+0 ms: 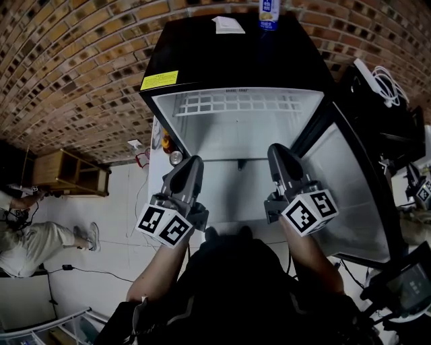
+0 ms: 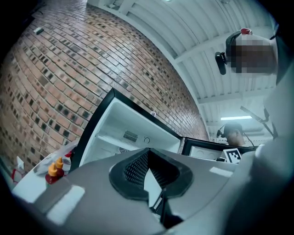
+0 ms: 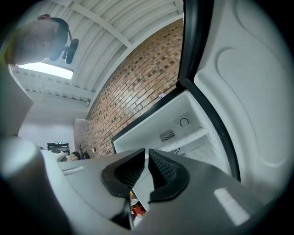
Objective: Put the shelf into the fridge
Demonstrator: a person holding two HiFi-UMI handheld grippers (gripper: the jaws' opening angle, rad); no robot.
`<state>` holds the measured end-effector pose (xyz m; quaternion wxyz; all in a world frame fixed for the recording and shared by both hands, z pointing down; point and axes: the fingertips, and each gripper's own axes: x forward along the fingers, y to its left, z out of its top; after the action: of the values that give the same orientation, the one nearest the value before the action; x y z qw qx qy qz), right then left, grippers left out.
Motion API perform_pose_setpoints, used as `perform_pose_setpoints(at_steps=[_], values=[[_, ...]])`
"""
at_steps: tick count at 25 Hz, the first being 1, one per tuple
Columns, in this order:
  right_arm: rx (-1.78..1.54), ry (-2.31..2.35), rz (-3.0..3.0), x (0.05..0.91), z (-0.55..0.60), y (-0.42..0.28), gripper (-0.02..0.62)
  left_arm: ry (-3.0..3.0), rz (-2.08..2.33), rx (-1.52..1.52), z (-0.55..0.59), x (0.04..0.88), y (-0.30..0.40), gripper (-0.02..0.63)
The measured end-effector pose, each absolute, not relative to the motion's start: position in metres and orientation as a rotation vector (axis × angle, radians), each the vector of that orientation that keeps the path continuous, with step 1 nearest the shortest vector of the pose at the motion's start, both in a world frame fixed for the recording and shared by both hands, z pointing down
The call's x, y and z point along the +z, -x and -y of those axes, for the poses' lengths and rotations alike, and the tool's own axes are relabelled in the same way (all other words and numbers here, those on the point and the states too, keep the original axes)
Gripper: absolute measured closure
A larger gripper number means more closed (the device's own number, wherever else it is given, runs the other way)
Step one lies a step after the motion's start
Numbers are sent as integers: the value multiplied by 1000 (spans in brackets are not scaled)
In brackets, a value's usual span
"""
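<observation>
A black mini fridge (image 1: 229,57) stands open before me, its interior white. A white grid shelf (image 1: 229,103) lies across the top of the interior, and it shows as a white ledge (image 2: 110,140) in the left gripper view and as a ledge (image 3: 195,134) in the right gripper view. My left gripper (image 1: 195,162) points at the opening's lower left, shut, its pads meeting at the tip (image 2: 148,153) with nothing between them. My right gripper (image 1: 276,149) points at the lower right; its pads (image 3: 158,167) stand a thin slit apart, and nothing shows between them.
The fridge door (image 1: 350,195) hangs open at the right. On the fridge's top stand a carton (image 1: 269,13) and a paper (image 1: 229,25). Sauce bottles (image 2: 54,170) and a can (image 1: 176,157) stand on a white surface left of the fridge. A person (image 1: 34,242) sits far left.
</observation>
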<state>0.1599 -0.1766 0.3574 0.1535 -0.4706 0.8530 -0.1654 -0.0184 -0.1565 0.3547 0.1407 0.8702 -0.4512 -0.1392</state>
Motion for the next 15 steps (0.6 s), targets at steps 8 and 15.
perform_pose_setpoints(at_steps=[8,15], values=[[-238,1363,-2705,372,159,-144,589,-2558,1493,-181,136,369,36,600],[-281,1276,-2760,384,147,-130,589,-2535,1585,-123,123,374,58,600]])
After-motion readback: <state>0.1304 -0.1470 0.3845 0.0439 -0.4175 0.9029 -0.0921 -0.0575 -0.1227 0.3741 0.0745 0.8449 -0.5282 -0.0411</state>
